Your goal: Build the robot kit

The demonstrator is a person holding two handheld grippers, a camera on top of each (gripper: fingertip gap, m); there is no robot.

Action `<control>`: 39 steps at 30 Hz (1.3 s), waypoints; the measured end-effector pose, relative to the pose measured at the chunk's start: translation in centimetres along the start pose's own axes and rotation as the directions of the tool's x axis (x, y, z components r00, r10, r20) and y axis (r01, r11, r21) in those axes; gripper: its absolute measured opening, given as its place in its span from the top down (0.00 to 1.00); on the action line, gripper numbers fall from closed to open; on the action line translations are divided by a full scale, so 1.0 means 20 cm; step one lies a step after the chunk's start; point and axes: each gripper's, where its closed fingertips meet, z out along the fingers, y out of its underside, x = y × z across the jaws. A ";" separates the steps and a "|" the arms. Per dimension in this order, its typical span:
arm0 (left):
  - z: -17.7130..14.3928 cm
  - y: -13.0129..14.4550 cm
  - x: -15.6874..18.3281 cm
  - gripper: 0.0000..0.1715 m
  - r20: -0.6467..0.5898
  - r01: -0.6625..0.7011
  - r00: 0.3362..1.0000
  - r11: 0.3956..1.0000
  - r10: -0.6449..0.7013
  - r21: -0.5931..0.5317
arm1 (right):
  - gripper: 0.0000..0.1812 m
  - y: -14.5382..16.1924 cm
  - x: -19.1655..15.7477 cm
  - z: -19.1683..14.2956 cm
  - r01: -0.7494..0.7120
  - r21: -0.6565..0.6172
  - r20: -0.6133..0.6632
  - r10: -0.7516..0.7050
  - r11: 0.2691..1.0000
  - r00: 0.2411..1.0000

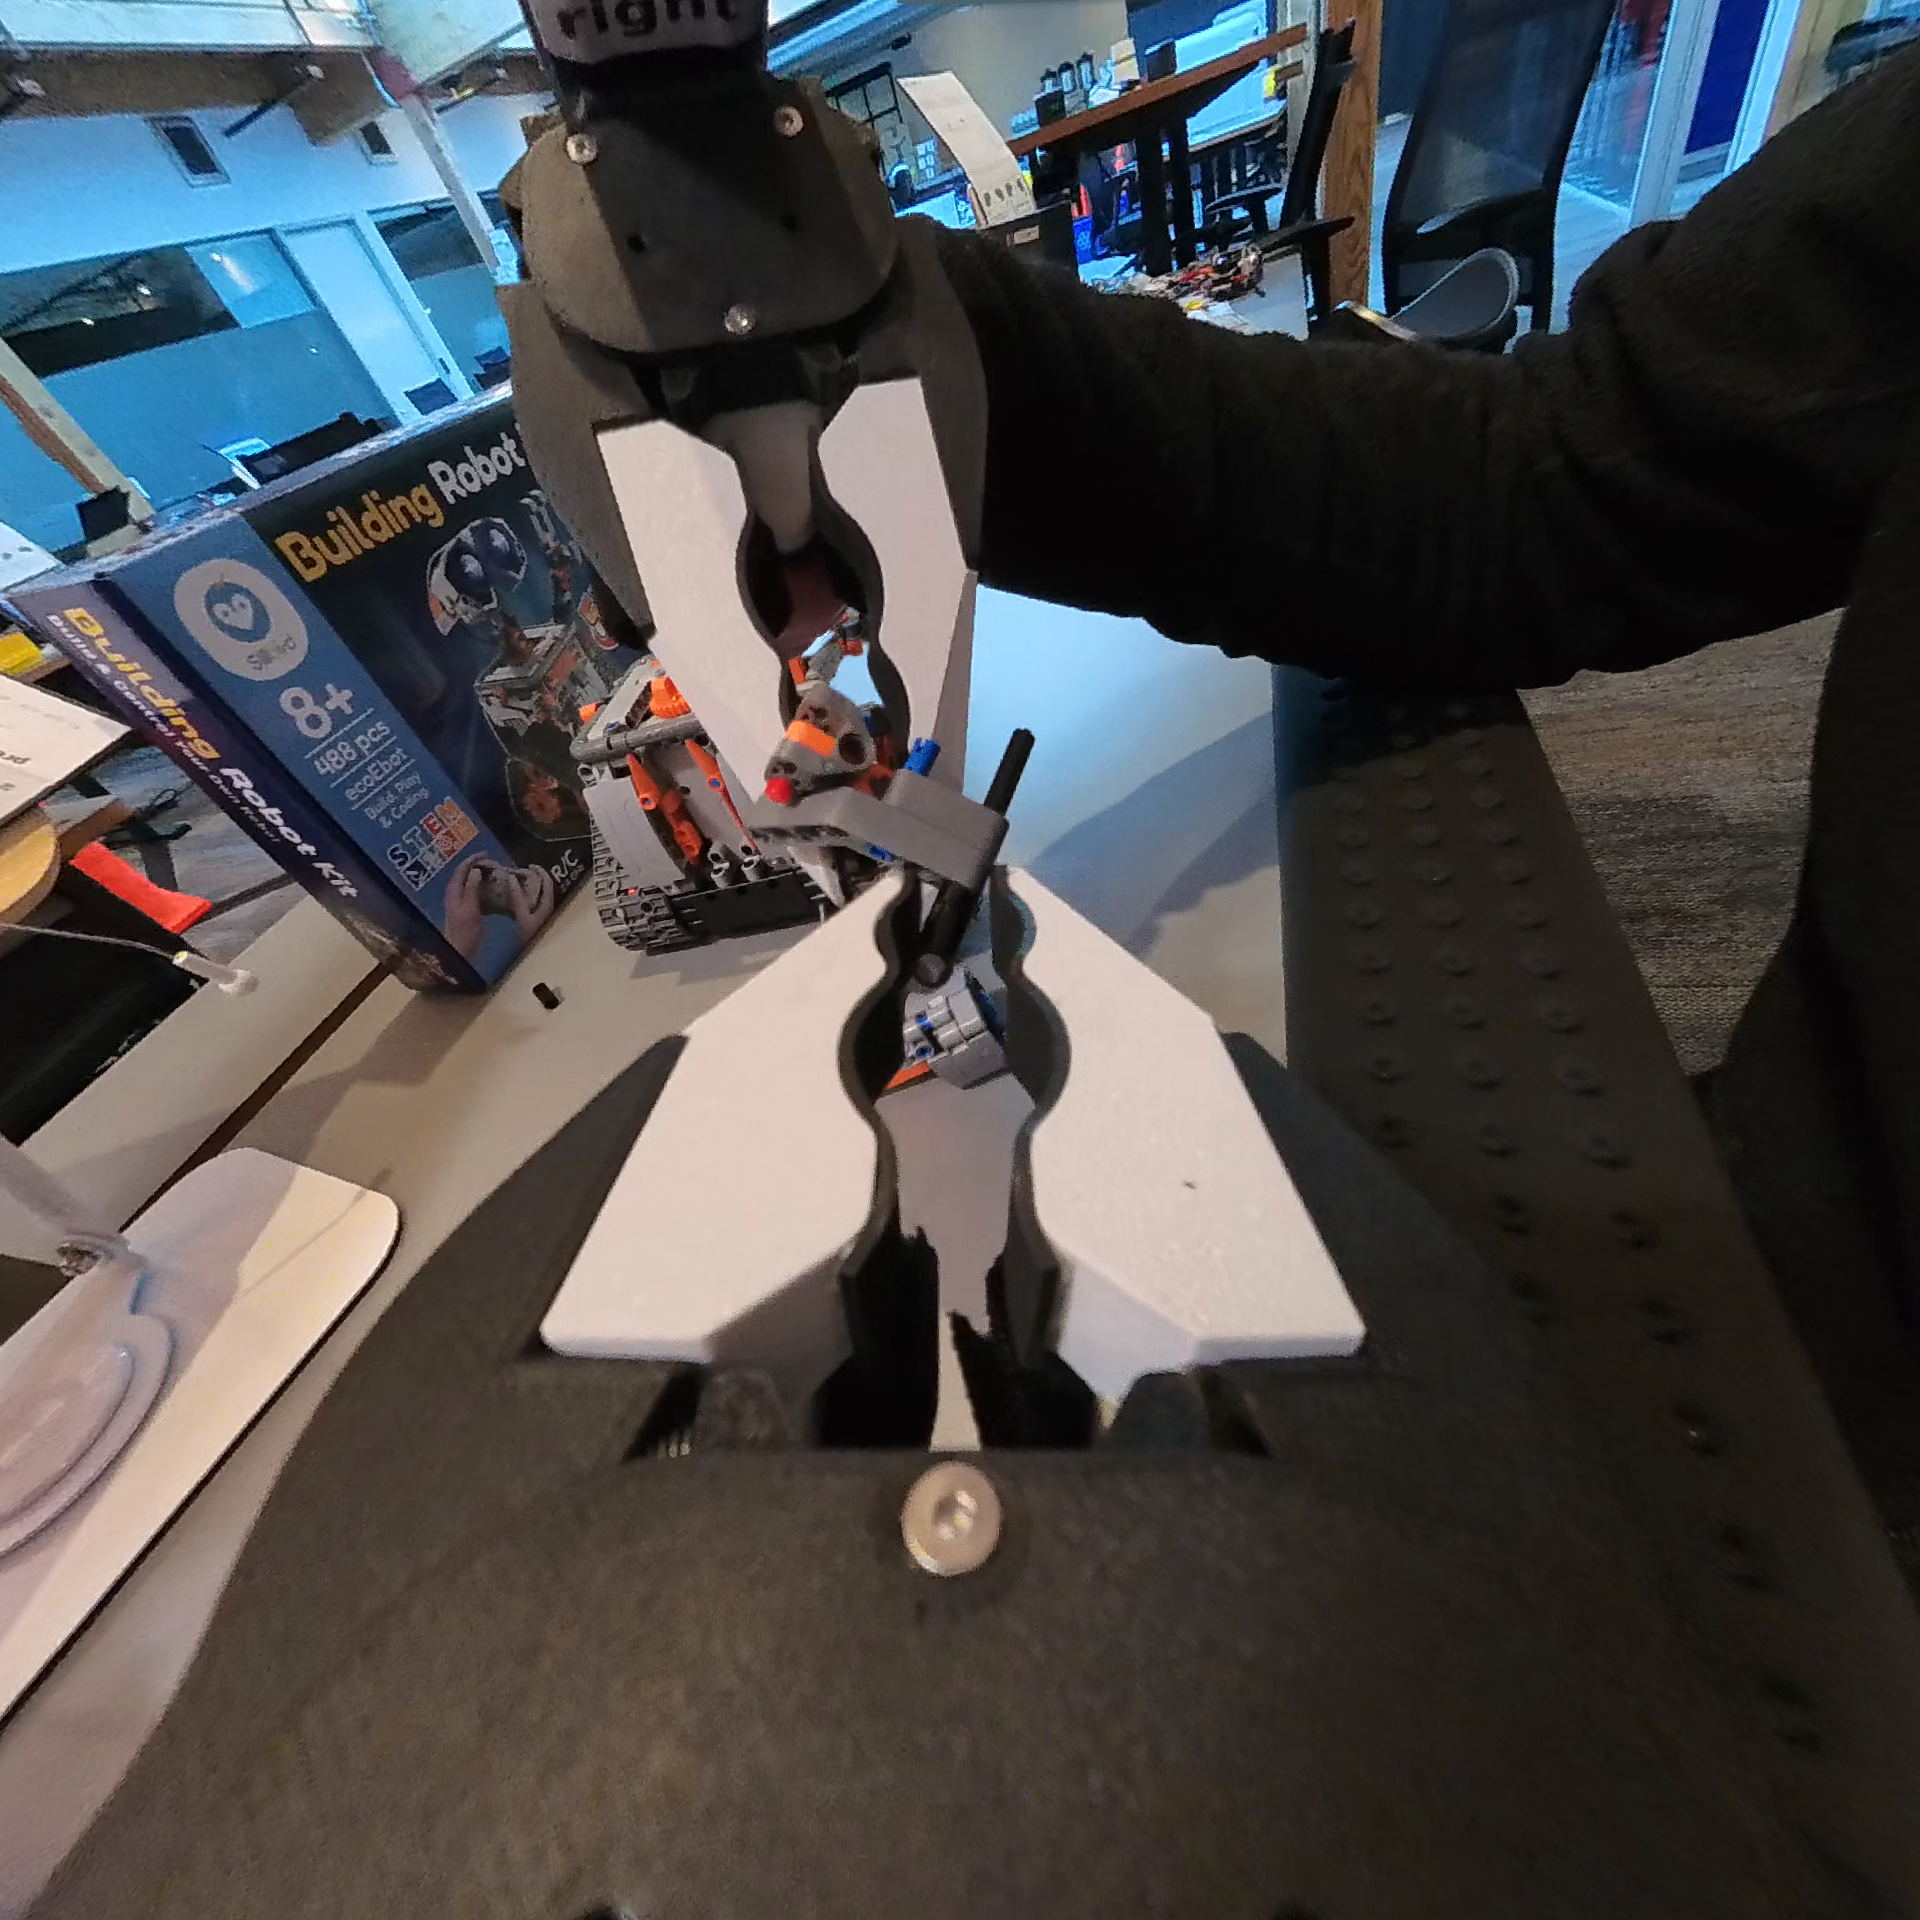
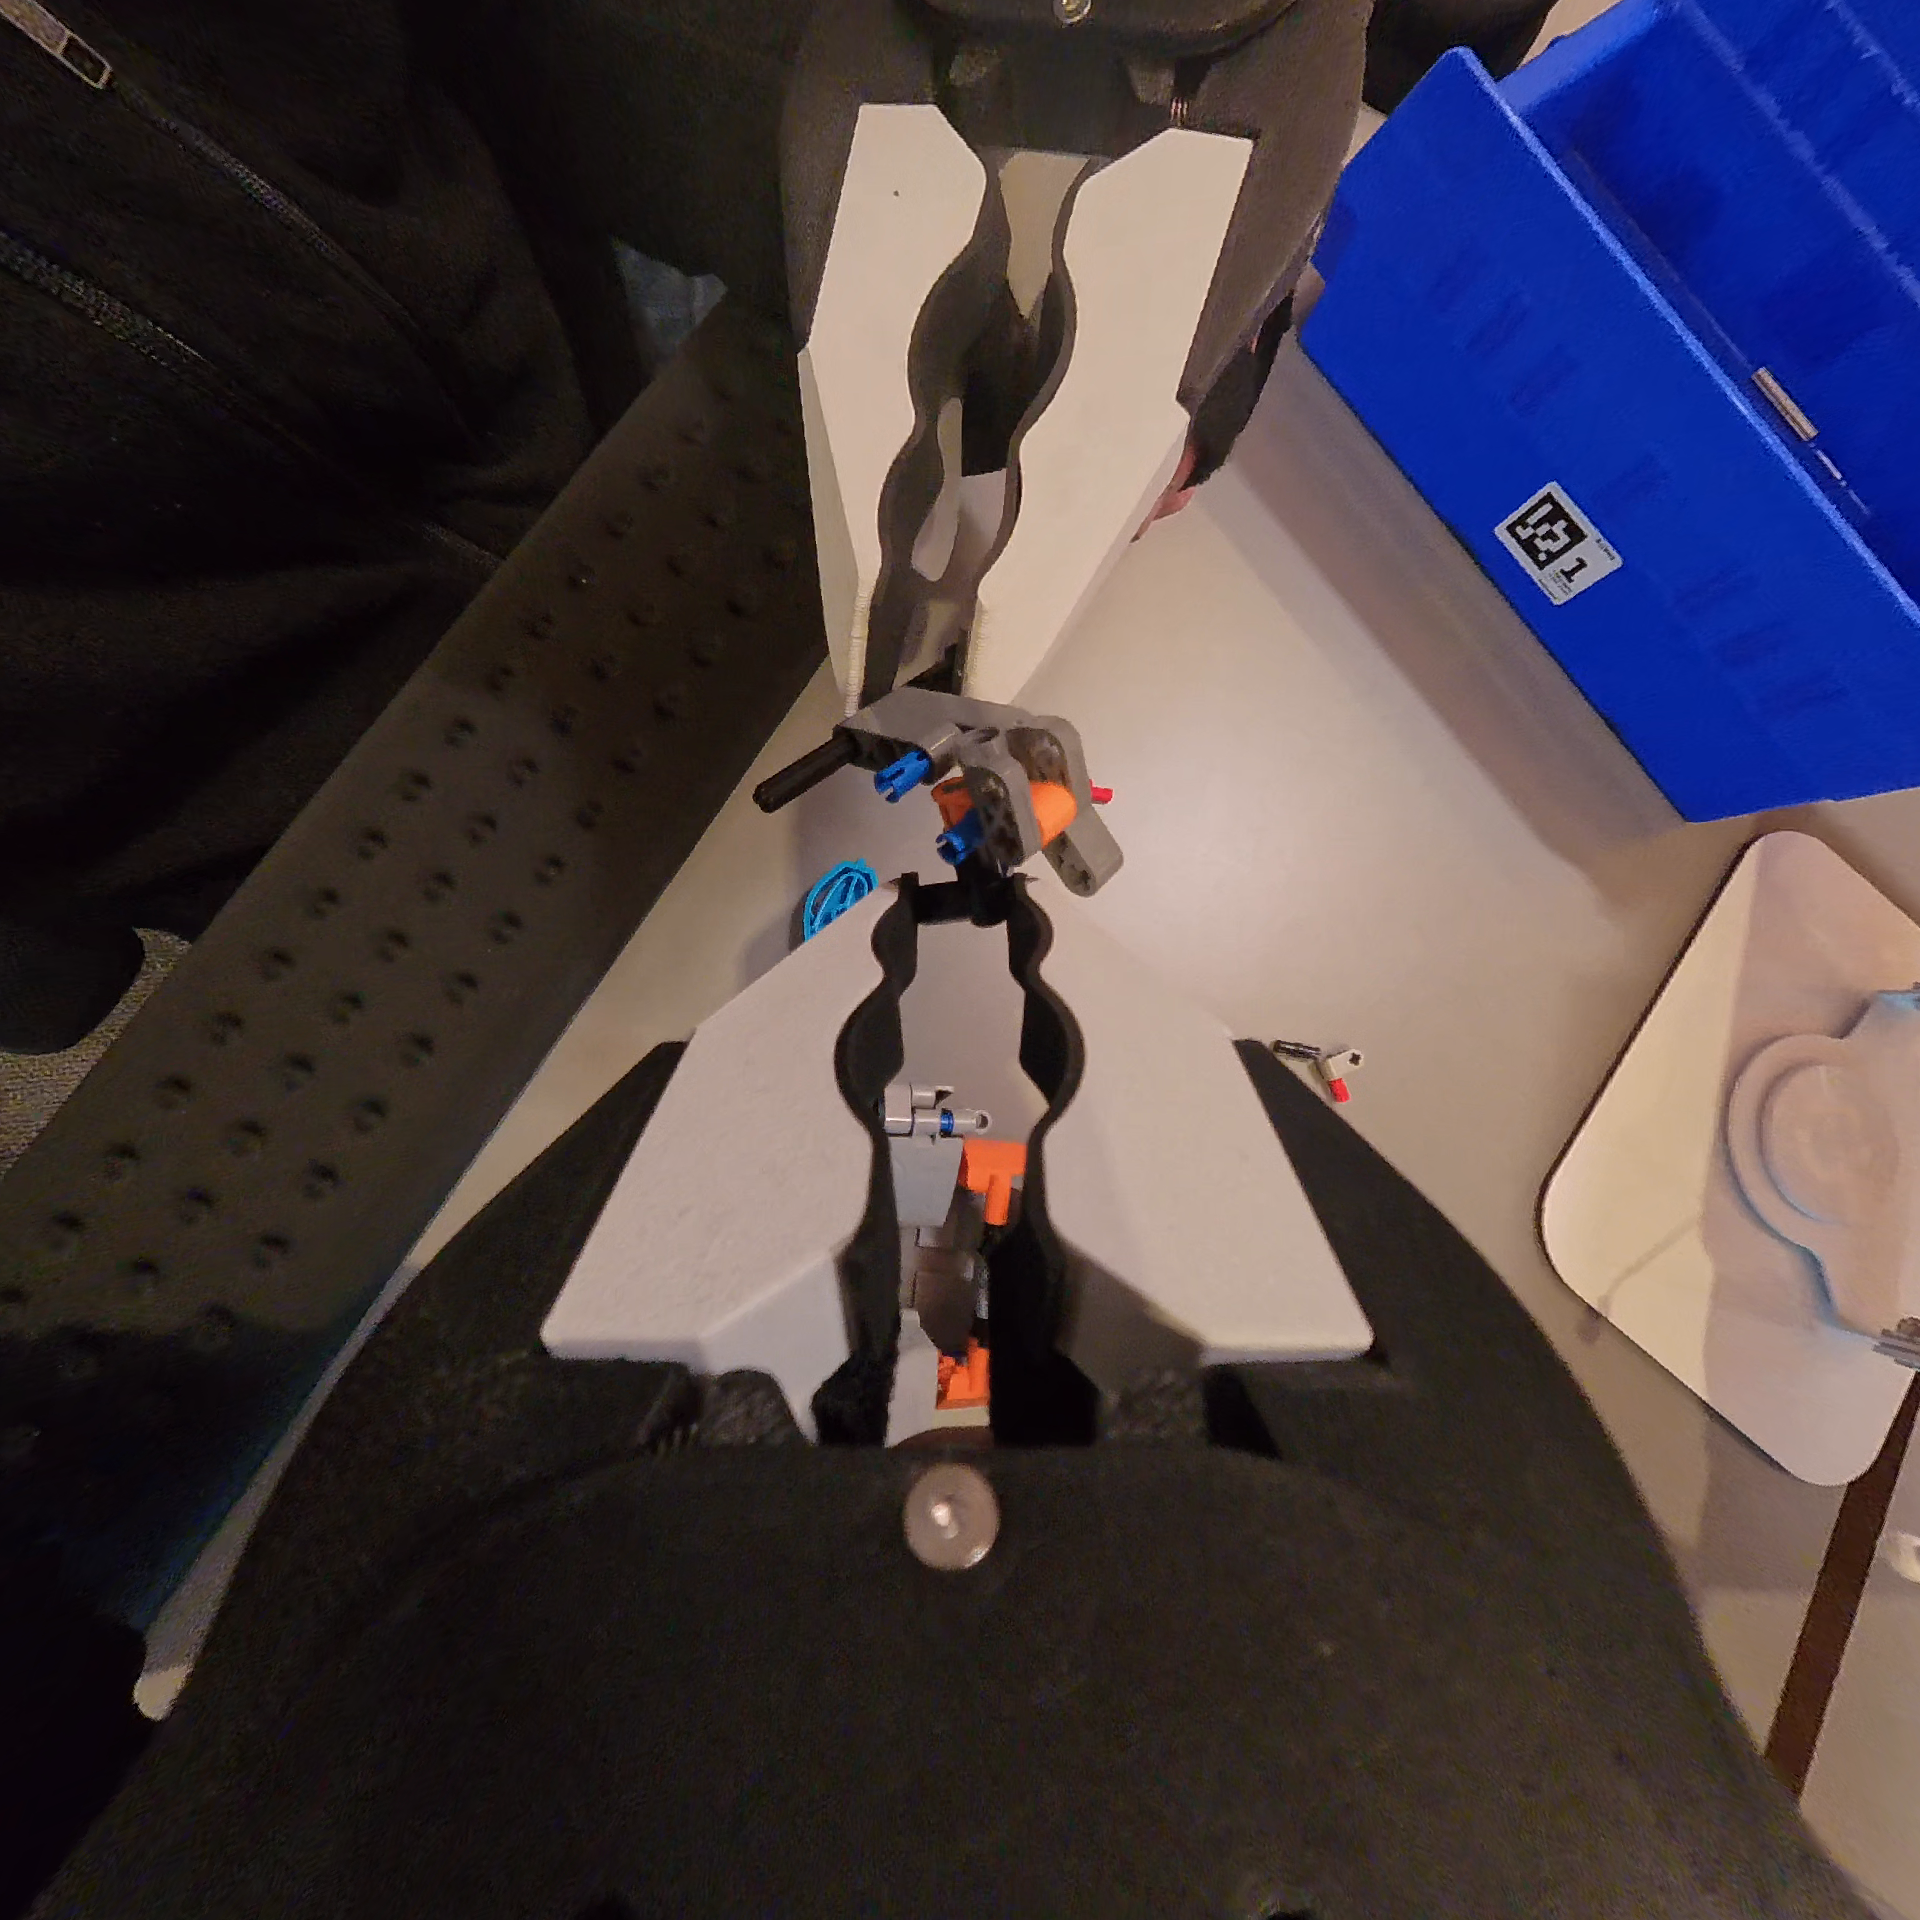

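The left gripper (image 1: 940,883) and the right gripper (image 2: 961,894) are meeting tip to tip above the pale tabletop (image 2: 1299,831), both jaws closing on one small grey-and-orange brick assembly (image 2: 977,795) with a black axle (image 1: 971,852) sticking out. The left is pinching the grey beam; the right seems to be clamping its black lower part. A tracked brick robot (image 1: 686,831) is standing beside the kit box (image 1: 343,707), and a blue bin (image 2: 1662,416) is sitting nearby.

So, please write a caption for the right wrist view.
Two grippers hold a small brick assembly between them.
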 end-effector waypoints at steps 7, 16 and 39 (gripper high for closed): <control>0.01 0.02 0.00 0.94 0.003 -0.022 1.000 0.999 0.022 -0.026 | 0.92 0.01 0.00 0.00 -0.013 0.011 0.014 0.013 1.000 1.000; 0.01 0.01 -0.07 0.84 0.080 -0.014 0.997 1.000 0.015 -0.018 | 0.92 0.02 0.06 -0.02 -0.041 0.036 -0.036 0.043 0.998 0.998; -0.01 -0.03 -0.12 0.97 0.200 -0.138 0.968 0.988 0.148 -0.064 | 0.90 -0.06 0.11 -0.06 -0.084 0.178 -0.035 0.092 0.980 0.995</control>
